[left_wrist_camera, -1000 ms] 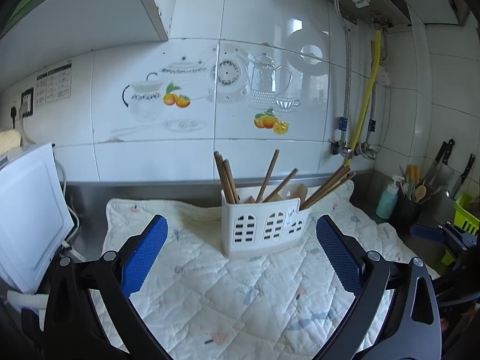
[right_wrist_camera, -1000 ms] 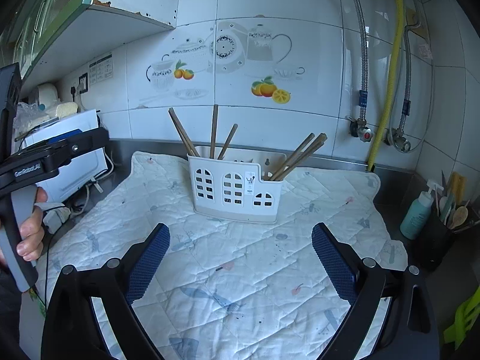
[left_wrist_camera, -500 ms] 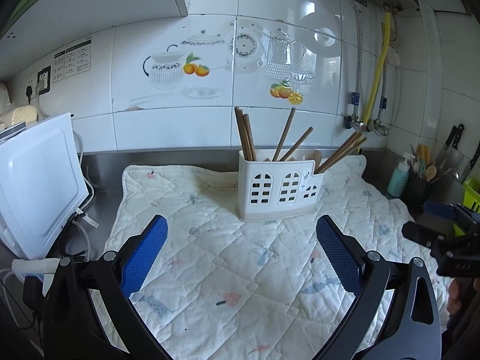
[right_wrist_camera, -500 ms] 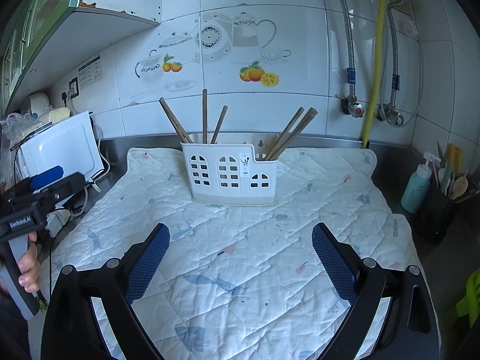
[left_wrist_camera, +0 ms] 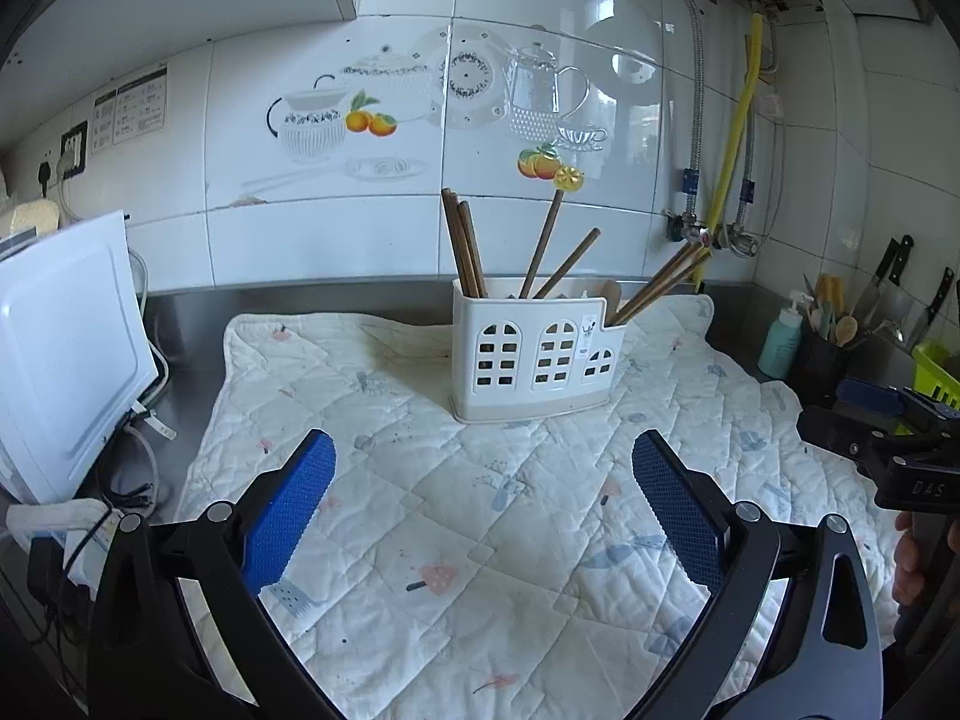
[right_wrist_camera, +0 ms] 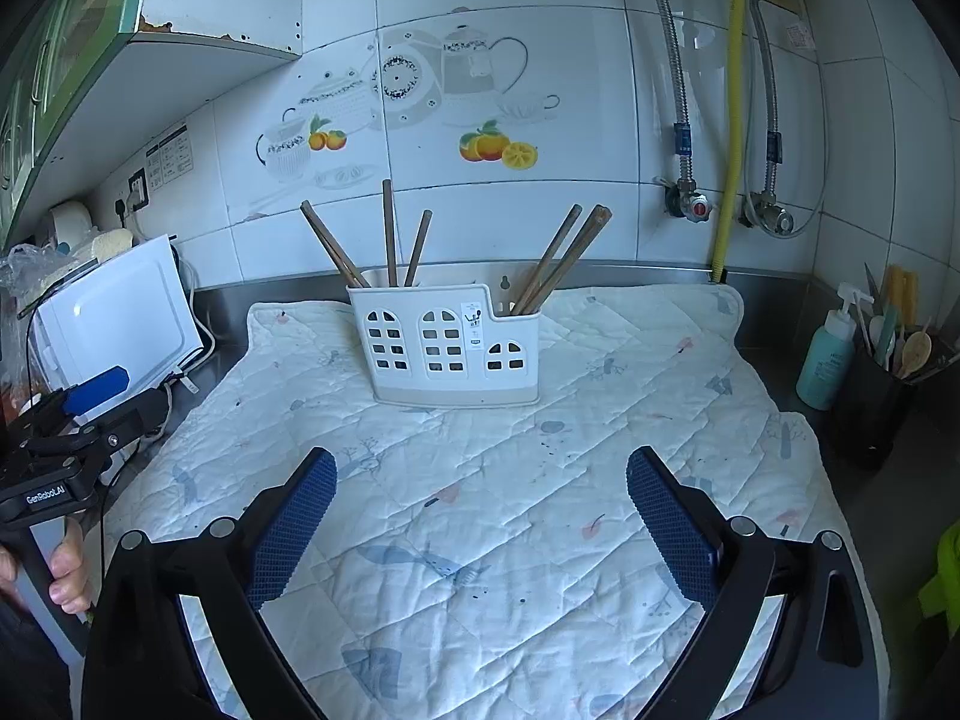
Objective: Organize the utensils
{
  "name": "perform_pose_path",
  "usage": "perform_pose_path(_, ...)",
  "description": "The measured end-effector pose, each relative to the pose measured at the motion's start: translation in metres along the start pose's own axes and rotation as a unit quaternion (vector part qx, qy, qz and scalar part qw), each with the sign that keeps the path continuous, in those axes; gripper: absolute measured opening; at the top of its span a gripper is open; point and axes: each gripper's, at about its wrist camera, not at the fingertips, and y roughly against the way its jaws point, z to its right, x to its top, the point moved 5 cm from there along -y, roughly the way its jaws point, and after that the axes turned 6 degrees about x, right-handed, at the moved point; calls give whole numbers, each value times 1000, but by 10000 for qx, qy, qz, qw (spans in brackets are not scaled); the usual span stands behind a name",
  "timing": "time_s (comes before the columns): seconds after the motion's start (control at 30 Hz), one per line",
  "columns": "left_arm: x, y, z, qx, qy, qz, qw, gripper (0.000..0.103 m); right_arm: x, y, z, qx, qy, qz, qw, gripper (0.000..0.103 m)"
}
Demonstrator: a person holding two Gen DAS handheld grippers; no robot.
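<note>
A white plastic utensil holder (left_wrist_camera: 531,354) with arched cut-outs stands on a quilted mat (left_wrist_camera: 480,516) near the back wall; it also shows in the right wrist view (right_wrist_camera: 447,348). Several brown chopsticks (left_wrist_camera: 465,243) lean in its compartments, also seen in the right wrist view (right_wrist_camera: 390,234). My left gripper (left_wrist_camera: 483,489) is open and empty, well short of the holder. My right gripper (right_wrist_camera: 480,498) is open and empty, also well back from it. Each gripper shows at the edge of the other's view.
A white appliance (left_wrist_camera: 63,354) with cables stands at the left. A teal bottle (right_wrist_camera: 828,360) and a black pot of spoons (right_wrist_camera: 882,402) stand at the right. Knives (left_wrist_camera: 894,264) hang on the right wall. Pipes (right_wrist_camera: 729,120) run down the tiles.
Both grippers have drawn back from the holder, which looks smaller and farther now. Both stay open and empty.
</note>
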Motion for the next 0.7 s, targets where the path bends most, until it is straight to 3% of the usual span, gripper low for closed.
perform_pose_path(0.2, -6, -5, -5, -81, 361, -160, 9992, 98, -1, -2, 0, 1, 8, -35, 10000, 94)
perform_pose_path(0.7, -16, -11, -5, 6, 242, -295, 9993, 98, -4, -8, -5, 52, 7, -88, 9999, 95)
